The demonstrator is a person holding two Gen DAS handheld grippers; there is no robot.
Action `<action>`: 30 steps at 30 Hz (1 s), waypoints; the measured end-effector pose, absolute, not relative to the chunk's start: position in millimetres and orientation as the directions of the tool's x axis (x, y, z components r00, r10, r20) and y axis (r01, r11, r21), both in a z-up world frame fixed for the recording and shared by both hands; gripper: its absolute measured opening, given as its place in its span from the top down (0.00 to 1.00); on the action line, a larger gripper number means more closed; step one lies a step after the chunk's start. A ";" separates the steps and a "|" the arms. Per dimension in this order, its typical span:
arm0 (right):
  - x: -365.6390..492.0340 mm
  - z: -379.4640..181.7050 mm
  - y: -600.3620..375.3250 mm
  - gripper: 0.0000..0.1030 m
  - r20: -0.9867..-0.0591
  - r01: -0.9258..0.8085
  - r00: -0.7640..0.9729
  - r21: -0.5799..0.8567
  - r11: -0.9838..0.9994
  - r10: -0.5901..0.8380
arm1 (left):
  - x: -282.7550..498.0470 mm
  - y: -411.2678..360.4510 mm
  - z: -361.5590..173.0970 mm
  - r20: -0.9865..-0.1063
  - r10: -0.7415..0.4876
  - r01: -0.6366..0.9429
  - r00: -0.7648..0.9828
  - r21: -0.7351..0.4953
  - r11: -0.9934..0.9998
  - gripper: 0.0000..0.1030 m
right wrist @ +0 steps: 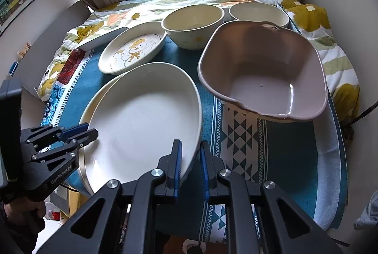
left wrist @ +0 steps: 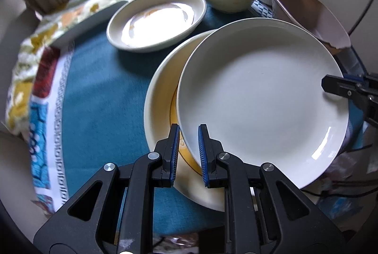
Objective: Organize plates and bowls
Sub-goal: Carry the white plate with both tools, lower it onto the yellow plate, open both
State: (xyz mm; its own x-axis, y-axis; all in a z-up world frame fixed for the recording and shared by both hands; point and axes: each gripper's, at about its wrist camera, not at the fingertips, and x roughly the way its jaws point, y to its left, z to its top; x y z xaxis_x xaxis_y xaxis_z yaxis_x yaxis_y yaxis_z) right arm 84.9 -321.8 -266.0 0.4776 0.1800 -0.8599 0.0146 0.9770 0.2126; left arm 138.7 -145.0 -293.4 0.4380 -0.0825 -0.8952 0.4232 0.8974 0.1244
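Observation:
A large white plate (left wrist: pixel 259 93) (right wrist: pixel 141 117) is gripped at two opposite edges. My left gripper (left wrist: pixel 189 150) is shut on its near rim, the blue pads pinching the edge. On the far side my right gripper (right wrist: pixel 191 159) is shut on the opposite rim; it shows at the right edge of the left wrist view (left wrist: pixel 327 86). In the right wrist view, the left gripper (right wrist: pixel 88 132) clamps the plate from the left. Under the white plate lies a cream plate with a yellow centre (left wrist: pixel 160 107) (right wrist: pixel 94 100), mostly covered. Whether the two plates touch I cannot tell.
On the blue cloth behind stand a small dish with a duck drawing (right wrist: pixel 132 51), a cream bowl (right wrist: pixel 192 27) and a second pale bowl (right wrist: pixel 258 13). To the right sits a brown plastic basin (right wrist: pixel 262 72). A floral blanket (right wrist: pixel 307 15) and curtains close the back.

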 end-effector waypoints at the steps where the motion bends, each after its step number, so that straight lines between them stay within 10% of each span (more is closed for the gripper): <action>1: 85.4 -266.2 -320.8 0.87 -0.861 0.013 0.477 0.207 0.978 0.176 | 138.3 -145.7 -292.7 -0.893 -0.078 0.424 0.443 0.132 0.896 0.87; 30: 88.8 -241.6 -298.0 0.87 -0.844 -0.034 0.508 0.179 0.983 0.172 | 128.1 -136.7 -252.4 -0.843 -0.135 0.412 0.521 0.109 0.905 0.87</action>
State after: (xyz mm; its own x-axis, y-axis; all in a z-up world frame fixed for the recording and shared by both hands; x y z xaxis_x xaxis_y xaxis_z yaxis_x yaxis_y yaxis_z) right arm 88.8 -298.0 -241.6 0.5085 0.1718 -0.8438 -0.0344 0.9832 0.1795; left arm 128.1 -136.7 -252.4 0.5208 -0.1352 -0.8429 0.4118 0.9047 0.1093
